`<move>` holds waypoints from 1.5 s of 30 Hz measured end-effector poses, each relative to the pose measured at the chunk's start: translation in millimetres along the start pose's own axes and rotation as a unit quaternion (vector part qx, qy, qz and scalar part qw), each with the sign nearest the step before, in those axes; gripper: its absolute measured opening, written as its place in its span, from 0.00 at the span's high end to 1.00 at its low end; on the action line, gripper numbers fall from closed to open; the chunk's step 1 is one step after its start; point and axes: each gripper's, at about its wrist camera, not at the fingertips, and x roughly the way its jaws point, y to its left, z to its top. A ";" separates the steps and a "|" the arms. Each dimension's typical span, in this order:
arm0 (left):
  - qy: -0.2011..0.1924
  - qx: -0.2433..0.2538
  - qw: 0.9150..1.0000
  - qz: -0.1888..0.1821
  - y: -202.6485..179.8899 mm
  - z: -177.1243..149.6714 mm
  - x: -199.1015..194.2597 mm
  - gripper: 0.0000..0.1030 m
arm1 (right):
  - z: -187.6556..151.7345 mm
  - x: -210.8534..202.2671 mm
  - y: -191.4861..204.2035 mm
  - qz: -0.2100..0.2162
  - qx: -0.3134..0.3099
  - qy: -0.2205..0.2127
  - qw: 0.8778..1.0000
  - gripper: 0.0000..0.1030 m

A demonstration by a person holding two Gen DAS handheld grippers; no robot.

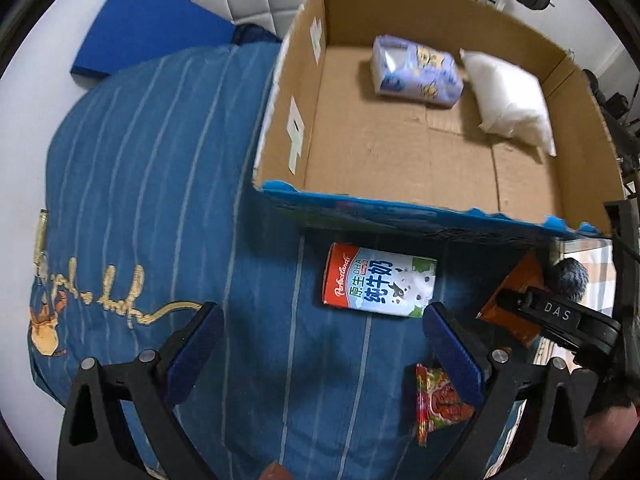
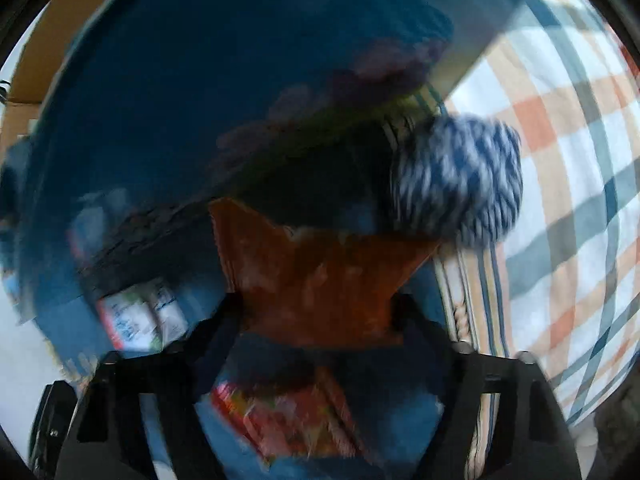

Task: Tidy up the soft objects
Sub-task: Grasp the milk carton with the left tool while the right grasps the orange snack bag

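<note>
1. Cardboard box [image 1: 400, 152] sits on the blue striped quilt [image 1: 160, 160], and against its far wall lie a purple tissue pack [image 1: 416, 70] and a white pillow bag [image 1: 508, 100], the two touching.
2. Milk carton [image 1: 380, 286] lies flat on the quilt just beside the box's near wall.
3. Left gripper [image 1: 320, 344] hangs over the quilt with its claw spread wide and nothing in it; a red candy packet [image 1: 434, 400] lies by its right finger.
4. Right gripper [image 2: 316, 312] has its claw pinching an orange packet [image 2: 316, 276]; this view is blurred.
5. Blue-and-white yarn ball [image 2: 460, 180] sits just beside the orange packet, near the quilt's edge next to a plaid cloth [image 2: 568, 160].
</note>
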 end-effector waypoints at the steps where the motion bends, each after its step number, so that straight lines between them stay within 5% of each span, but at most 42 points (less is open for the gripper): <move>1: 0.006 -0.001 1.000 -0.001 -1.1 1.3 7.0 0.01 | -0.2 0.7 2.7 -0.005 -0.005 -0.004 1.000 0.35; 5: 0.034 0.007 0.999 -0.006 -7.6 11.4 29.0 0.01 | -5.5 1.4 14.5 -0.024 -0.042 -0.003 0.999 0.43; 14: 0.091 0.032 0.994 -0.049 -36.1 20.1 65.7 0.01 | -17.6 -2.3 -5.3 -0.039 -0.057 0.008 0.998 0.43; 19: 0.130 0.040 0.990 -0.042 -44.2 23.0 99.2 0.01 | -25.9 -1.8 -9.6 -0.037 -0.059 0.019 0.997 0.43; 21: 0.123 0.042 0.991 -0.042 -44.2 23.2 104.3 0.12 | -27.1 -2.2 -7.2 -0.036 -0.063 0.021 0.997 0.43; 27: 0.101 0.042 0.993 -0.046 -39.8 10.6 99.6 0.13 | -27.2 1.3 -15.9 -0.035 -0.073 0.030 0.996 0.44; 37: 0.111 0.028 0.993 -0.037 -28.8 -67.6 94.5 0.13 | -59.3 11.5 -13.9 -0.042 -0.107 0.062 0.991 0.44; 45: 0.104 0.026 0.994 -0.033 -29.4 -64.3 80.4 0.14 | -61.8 8.4 9.8 -0.053 -0.120 0.056 0.990 0.47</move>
